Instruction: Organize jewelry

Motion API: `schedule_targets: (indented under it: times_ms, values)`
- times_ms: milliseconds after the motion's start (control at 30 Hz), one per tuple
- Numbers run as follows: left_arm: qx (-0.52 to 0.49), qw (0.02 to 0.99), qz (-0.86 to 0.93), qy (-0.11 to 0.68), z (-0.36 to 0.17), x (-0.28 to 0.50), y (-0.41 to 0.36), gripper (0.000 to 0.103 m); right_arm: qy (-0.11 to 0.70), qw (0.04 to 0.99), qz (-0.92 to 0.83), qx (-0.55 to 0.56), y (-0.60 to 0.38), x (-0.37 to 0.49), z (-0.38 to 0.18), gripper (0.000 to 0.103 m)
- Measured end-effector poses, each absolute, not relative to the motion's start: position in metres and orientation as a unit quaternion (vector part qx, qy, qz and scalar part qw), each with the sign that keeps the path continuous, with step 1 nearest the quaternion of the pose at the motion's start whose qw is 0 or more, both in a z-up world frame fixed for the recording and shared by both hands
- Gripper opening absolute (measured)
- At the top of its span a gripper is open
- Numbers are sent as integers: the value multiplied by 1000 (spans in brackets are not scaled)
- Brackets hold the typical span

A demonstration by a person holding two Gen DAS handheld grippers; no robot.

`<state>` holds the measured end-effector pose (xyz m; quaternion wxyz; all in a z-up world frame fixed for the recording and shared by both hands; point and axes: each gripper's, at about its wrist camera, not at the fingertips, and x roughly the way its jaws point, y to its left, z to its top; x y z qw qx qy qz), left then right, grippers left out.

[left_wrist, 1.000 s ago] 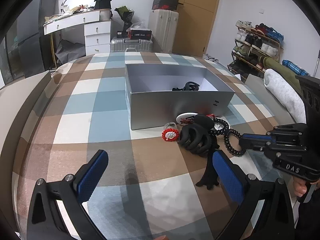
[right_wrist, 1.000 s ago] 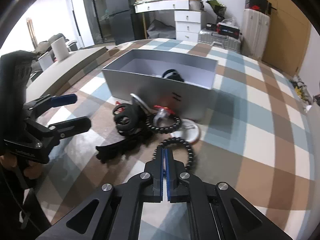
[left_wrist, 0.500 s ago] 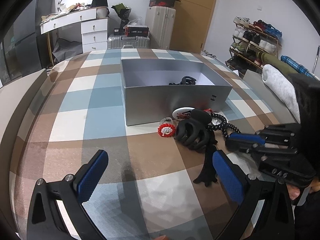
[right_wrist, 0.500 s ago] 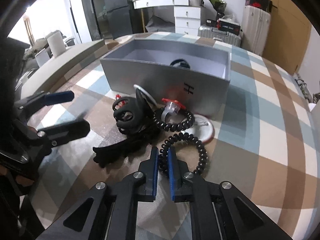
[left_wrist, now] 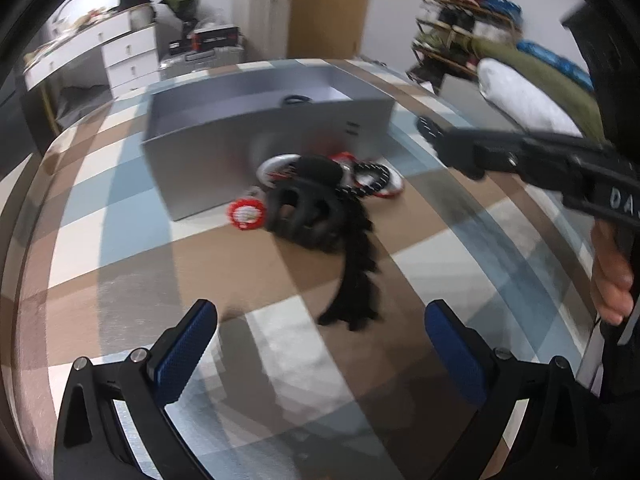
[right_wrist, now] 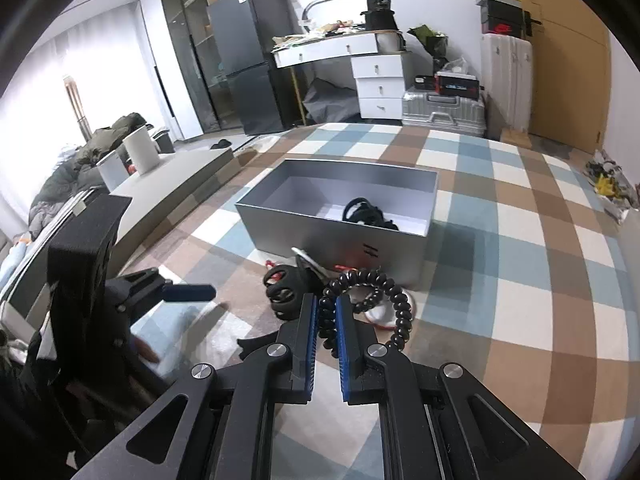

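Right wrist view: the right gripper (right_wrist: 327, 316) is clamped on a black coiled spiral hair tie (right_wrist: 394, 300), its blue pads (right_wrist: 310, 344) pressing one side of the loop, the remainder hanging free in front of the fingers above the blue, brown and white checked cloth (right_wrist: 520, 264). Beyond stands an open silver rectangular box (right_wrist: 320, 236) containing a black hair accessory (right_wrist: 366, 214). Just before its front wall lie a large black claw hair clip (right_wrist: 284, 292) and a round white disc with a red edge (right_wrist: 380, 314). Left wrist view: the left gripper (left_wrist: 320, 344), jaws wide and closing slightly with nothing between them, hovers over the cloth near a black toothed hair clip (left_wrist: 356, 276); a small red-and-white round ornament (left_wrist: 246, 212) rests beside the claw clip.
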<state>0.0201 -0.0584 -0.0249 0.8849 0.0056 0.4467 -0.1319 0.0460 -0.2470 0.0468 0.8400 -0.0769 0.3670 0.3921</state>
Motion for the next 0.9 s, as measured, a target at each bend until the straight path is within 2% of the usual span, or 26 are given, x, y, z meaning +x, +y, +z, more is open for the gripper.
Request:
schedule_targets:
  times_ms: [267,300,333,367,700,733,900]
  values:
    - [42,886,-132,442,-26,17,-66,61,371,840,389,-72,-250,50,44,9]
    - [43,887,-132,440,-26,16,-66,49,371,841,389,-71,-251,50,45,9]
    - [42,888,-134,438,-25,16,-67,27,370,841,389,-70,-251,49,46,9]
    - [39,888,-142,436,-25,16,-66,24,369,841,389,-69,-252,50,46,9]
    - [17,904,-192,382,-2,-1,-63,22,366,842,391,-65,-254,49,47,9]
    - [13,904,-198,378,0,-2,-63,0,366,842,391,-64,-254,50,47,9]
    - [11,906,-201,372,4,-1,-63,0,361,844,392,-61,-254,49,49,9]
